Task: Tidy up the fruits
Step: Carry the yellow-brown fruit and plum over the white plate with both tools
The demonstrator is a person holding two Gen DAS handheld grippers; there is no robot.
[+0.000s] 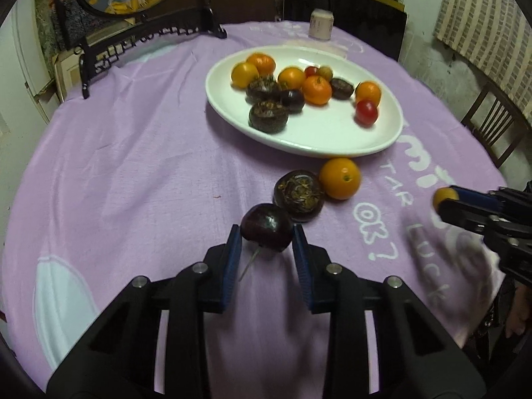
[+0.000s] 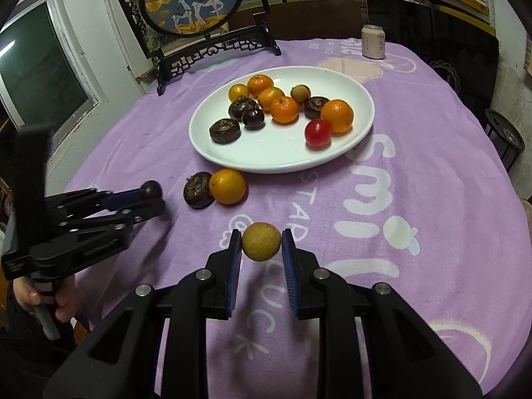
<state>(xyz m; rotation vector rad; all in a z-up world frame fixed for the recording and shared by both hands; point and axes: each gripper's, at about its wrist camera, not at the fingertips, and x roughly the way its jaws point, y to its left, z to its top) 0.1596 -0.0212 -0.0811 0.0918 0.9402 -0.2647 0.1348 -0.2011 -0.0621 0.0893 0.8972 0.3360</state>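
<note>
a: why is your left gripper (image 1: 266, 236) clenched on that smooth, dark, round fruit (image 1: 267, 226)?

b: to carry it from the tablecloth's (image 1: 133, 173) near edge to the glossy white plate (image 1: 382, 139). your right gripper (image 2: 261, 242) grasps a rough tan ball (image 2: 261, 241), bound the same way.

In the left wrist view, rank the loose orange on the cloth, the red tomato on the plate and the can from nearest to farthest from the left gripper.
From the left gripper:
1. Loose orange, on the cloth before the plate.
2. Red tomato, on the plate's right side.
3. Can, at the far table edge.
</note>
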